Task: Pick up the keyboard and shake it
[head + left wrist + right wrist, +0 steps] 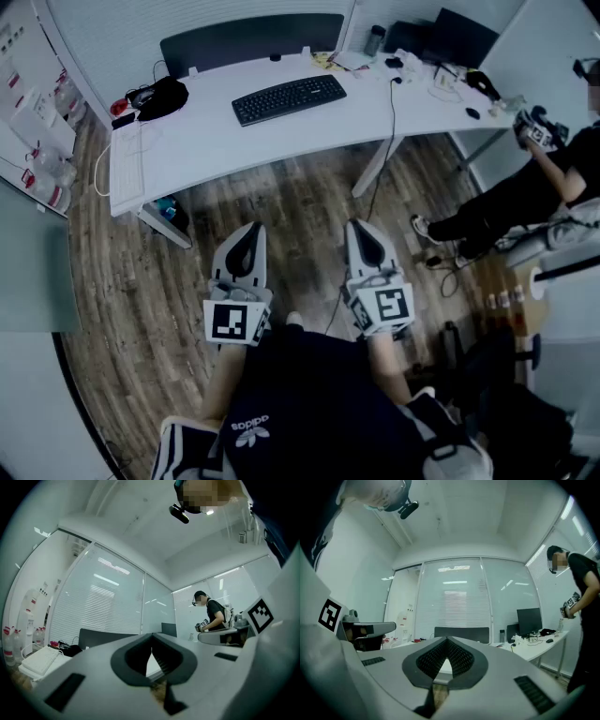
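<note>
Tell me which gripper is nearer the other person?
Right. The right gripper is left of the person; the left gripper lies farther left, beyond it.

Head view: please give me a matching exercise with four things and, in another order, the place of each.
1 keyboard
2 black bag
3 monitor
4 left gripper

a left end of the desk
b above the floor
c middle of the desk
d far right end of the desk

Pairs: 1-c, 2-a, 3-d, 4-b
</note>
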The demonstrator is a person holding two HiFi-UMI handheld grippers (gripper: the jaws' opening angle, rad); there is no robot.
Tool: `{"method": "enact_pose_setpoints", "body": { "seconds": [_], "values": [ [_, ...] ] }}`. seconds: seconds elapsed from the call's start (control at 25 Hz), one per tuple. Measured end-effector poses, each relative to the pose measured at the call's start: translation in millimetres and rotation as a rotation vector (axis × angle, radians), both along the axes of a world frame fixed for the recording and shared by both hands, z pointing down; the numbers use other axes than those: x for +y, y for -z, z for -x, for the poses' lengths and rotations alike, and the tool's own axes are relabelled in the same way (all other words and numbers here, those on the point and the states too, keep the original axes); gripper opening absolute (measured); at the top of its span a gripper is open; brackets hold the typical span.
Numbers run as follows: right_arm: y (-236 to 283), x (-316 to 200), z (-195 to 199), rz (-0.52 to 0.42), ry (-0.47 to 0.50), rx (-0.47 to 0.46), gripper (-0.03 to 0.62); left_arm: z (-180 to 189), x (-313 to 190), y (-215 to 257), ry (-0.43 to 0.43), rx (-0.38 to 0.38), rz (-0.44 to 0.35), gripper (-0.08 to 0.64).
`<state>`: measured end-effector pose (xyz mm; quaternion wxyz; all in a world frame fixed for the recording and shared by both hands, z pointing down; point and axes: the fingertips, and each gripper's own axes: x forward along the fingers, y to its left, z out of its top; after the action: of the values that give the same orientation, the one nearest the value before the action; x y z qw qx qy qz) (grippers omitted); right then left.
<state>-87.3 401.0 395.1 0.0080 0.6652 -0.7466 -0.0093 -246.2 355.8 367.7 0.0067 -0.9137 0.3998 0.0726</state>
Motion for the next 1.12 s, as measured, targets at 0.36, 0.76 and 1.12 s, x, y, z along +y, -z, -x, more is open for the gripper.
{"method": "enact_pose_setpoints", "body": {
  "seconds": [0.36, 0.76, 1.12],
  "values": [
    [0, -3, -8, -0.007, 0.018, 0.000, 0.003, -14, 0, -5, -0.012, -0.033, -0.015, 0.003],
    [3, -10, -26, -0.040, 0.045, -0.018, 0.003, -32, -9, -9, -0.005, -0.047, -0.012, 0.003],
    [-8, -23, -51, -0.013, 0.023, -0.045, 0.005, -47, -22, -6, -0.002, -0.028, -0.019, 0.003]
  ]
}}
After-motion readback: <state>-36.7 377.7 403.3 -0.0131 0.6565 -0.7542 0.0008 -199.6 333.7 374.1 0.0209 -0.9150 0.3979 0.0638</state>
